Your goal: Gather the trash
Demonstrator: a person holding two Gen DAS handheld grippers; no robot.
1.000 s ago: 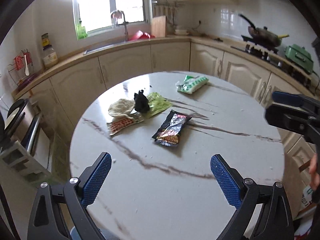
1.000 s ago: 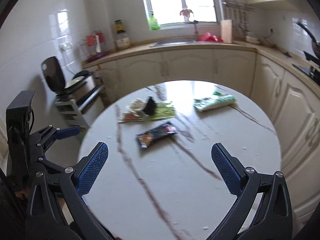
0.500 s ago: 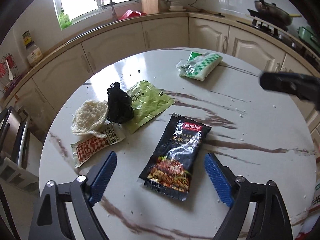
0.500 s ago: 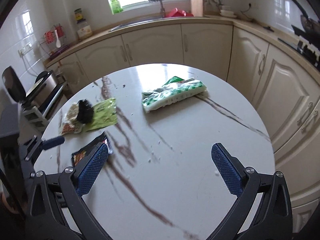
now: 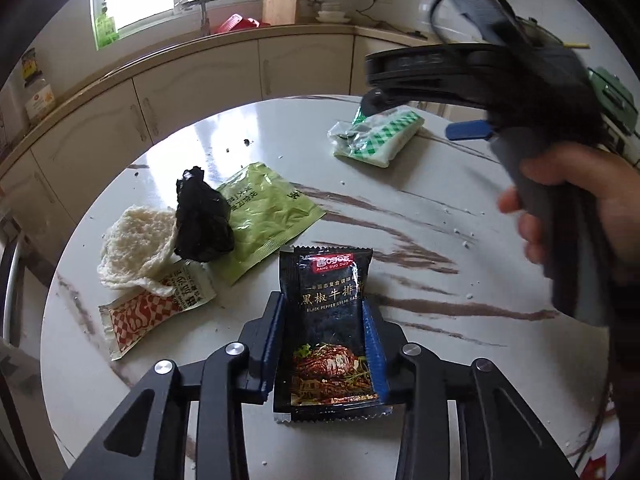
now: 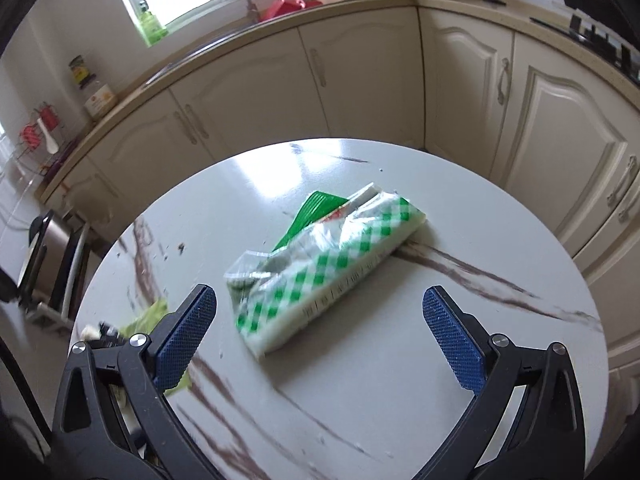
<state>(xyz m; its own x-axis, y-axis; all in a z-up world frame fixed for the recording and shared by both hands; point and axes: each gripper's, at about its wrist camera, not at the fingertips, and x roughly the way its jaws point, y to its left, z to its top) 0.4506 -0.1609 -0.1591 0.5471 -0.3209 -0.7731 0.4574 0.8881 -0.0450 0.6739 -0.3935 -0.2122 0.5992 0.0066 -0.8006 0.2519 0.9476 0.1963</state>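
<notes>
My left gripper (image 5: pixel 325 320) is shut on the black steak-sauce packet (image 5: pixel 327 332), which lies on the round marble table (image 5: pixel 420 240). Beyond it lie a green packet (image 5: pixel 268 216), a crumpled black bag (image 5: pixel 202 220), a white foam net (image 5: pixel 136 252) and a red checked sachet (image 5: pixel 148 312). My right gripper (image 6: pixel 320 324) is open, just above the table. The green-and-white checked tissue pack (image 6: pixel 332 264) lies between and just beyond its fingers; it also shows in the left wrist view (image 5: pixel 378 136), under the right gripper's body (image 5: pixel 520 92).
Cream kitchen cabinets (image 6: pixel 360 80) curve around behind the table, with a sink and tap (image 5: pixel 200 4) under the window. A hob (image 6: pixel 600 32) sits at the right. A small appliance rack (image 6: pixel 44 256) stands left of the table. Crumbs dot the tabletop.
My left gripper has moved forward and closed on the black sauce packet. My right gripper has moved in towards the checked tissue pack and stays open.
</notes>
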